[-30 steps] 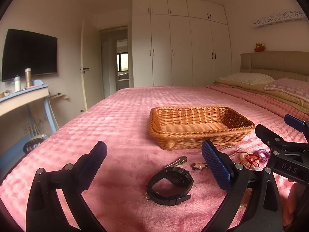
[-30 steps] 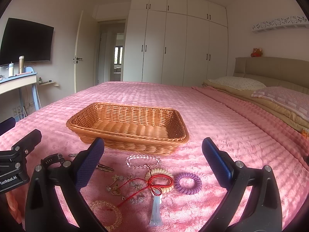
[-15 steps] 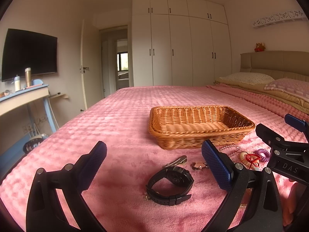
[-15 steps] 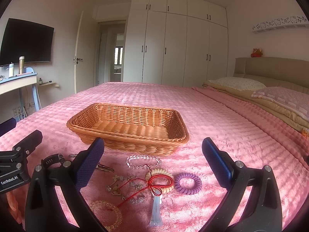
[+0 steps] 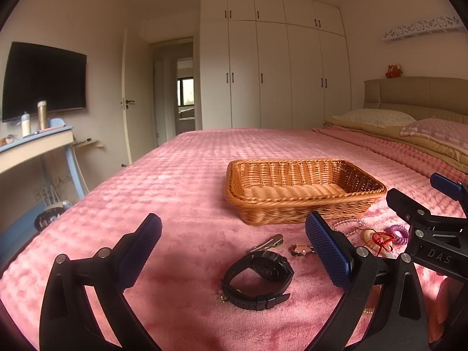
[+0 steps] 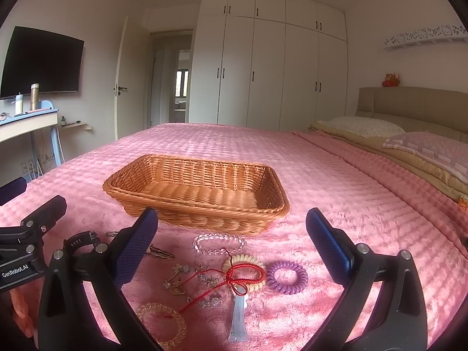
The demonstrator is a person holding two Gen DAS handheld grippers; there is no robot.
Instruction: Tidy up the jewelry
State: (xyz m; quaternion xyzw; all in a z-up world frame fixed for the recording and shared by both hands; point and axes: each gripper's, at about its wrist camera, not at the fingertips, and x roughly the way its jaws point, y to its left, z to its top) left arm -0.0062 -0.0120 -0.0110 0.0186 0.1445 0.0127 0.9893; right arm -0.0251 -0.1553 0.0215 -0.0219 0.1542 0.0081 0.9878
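Clearly nothing is getting sorted yet: the basket (image 6: 195, 193) is sitting empty, jewelry (image 6: 231, 272) and watch (image 5: 257, 278) are lying before it, and both grippers (image 5: 234, 251) (image 6: 231, 242) are hovering, jaws apart.

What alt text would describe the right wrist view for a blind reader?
Open blue-padded tongs hover over jewelry on a pink plush bedspread: a clear bead bracelet, a purple spiral hair tie and a red cord. An empty woven wicker basket sits behind them.

The left gripper (image 6: 17, 204) hides part of the black watch (image 6: 80, 241); small charms (image 6: 187, 278) are indistinct.
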